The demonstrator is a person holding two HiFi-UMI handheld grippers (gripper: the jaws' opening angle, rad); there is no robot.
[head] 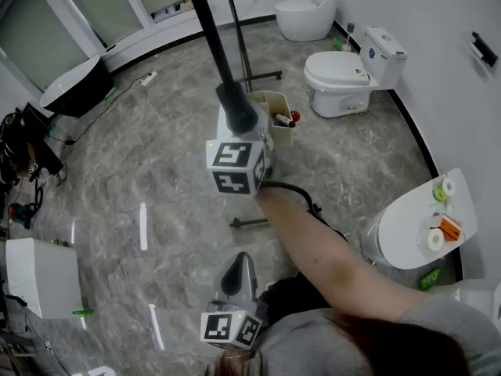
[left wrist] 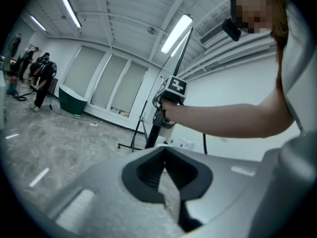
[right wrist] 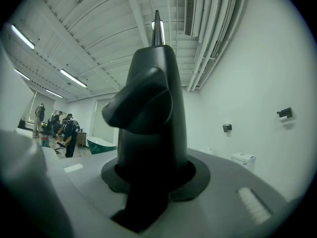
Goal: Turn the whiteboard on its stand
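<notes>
The grey marble floor (head: 156, 171) fills most of what I look down on. My landmark in it is the stand's black pole (head: 210, 30), which runs from the top of the head view down to my right hand. A white toilet (head: 344, 77) sits well off to the right of the pole. I can't make out the whiteboard itself in any view; I take it to hang on that pole, above where I hold. A short dark bar (head: 249, 223) lies on the floor on my side of the pole, likely one of the stand's feet.

My right tongs (head: 237, 116) are clamped on a thick black fitting (right wrist: 148, 113) on the pole, and it fills the whole gap between the jaws. My left tongs (head: 242, 261) hang on my side of the pole, well apart from it, jaws together and holding nothing. A beige tray (head: 270, 96) sits just beside the pole at grip height, with markers (head: 283, 120) in it.

I judge the stand stiff but tall and top-heavy, and its painted tube slick under the pads. The fitting is the better hold, being thicker, shaped and less likely to spin in the grip. A second hold lower on the pole would help it turn without tipping or spilling the markers.
</notes>
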